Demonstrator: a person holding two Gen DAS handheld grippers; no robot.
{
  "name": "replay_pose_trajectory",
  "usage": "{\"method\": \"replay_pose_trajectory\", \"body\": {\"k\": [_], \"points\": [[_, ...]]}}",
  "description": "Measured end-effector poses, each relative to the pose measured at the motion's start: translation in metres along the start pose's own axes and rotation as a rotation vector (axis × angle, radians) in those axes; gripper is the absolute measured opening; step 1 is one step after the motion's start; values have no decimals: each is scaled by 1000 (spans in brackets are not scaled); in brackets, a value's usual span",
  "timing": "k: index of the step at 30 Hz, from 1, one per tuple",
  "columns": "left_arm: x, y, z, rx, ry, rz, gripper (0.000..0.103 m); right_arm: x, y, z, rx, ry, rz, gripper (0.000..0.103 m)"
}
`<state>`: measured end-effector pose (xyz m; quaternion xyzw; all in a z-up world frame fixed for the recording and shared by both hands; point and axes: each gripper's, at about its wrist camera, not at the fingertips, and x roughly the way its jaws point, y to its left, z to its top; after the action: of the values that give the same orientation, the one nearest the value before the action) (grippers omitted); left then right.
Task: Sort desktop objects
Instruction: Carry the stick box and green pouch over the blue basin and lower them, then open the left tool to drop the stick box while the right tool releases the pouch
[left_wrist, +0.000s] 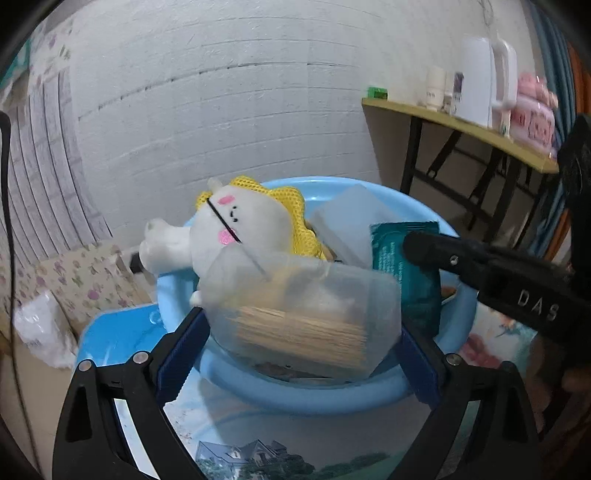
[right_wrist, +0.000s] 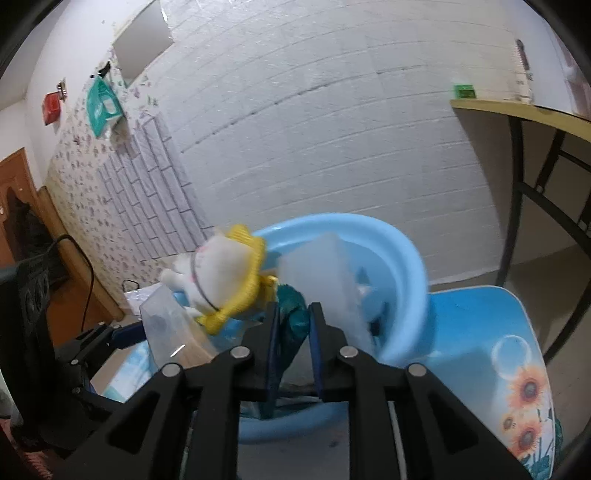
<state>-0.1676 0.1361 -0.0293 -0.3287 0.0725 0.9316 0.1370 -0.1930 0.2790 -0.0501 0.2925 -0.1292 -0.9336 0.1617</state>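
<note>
At the far left, in the left wrist view, the small blue table (left_wrist: 110, 339) showed a bare strip beside the blue basin (left_wrist: 295, 395), and this was the only free surface on that side. The left gripper (left_wrist: 301, 328) was closed on a clear box of toothpicks (left_wrist: 306, 325), its blue pads pressing both ends of the box, which hung over the near rim of the basin. Just behind the box lay the white plush toy (left_wrist: 236, 236) with its yellow mesh collar, leaning on the far left rim, and next to it a frosted plastic box (left_wrist: 347, 221) stood tilted inside. Further right, the right gripper (right_wrist: 291, 328) was clamped on a teal packet (right_wrist: 293, 314), also above the basin. My judgement was that both hands were in the step of taking things out of the basin, or of putting them in; the pictures could not decide which. The next move would ask each hand to clear the rim without knocking the plush toy. On the right, the table (right_wrist: 480, 325) offered more open room, while its edge with the sunflower print was near.
</note>
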Motion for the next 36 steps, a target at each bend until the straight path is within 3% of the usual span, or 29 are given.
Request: {"method": "replay_pose_trajectory", "body": {"k": [3,16,22,23,24,29,34,36], "points": [[2,-2,1,0,1,-16,96,1,-4,-2,-4,-6,-15,26],[-14,-1,-5,2,-7,6,97,-21,6,-14,-88,-38,-45,29],[-21,24,-15,-148,29,-11,100,-34,20,-23,-136,-38,-65,55],[-23,28,-16,-166,34,-10,100,-34,21,-23,-135,-26,-79,67],[-24,31,-17,-183,43,-6,100,-32,20,-26,-119,4,-88,71],[-31,42,-20,-240,120,45,101,-35,11,-31,-12,70,-75,71],[-37,43,-27,-244,199,116,101,-43,25,-33,-37,117,-122,71],[-48,40,-29,-243,175,145,101,-50,35,-34,-40,119,-103,71]]}}
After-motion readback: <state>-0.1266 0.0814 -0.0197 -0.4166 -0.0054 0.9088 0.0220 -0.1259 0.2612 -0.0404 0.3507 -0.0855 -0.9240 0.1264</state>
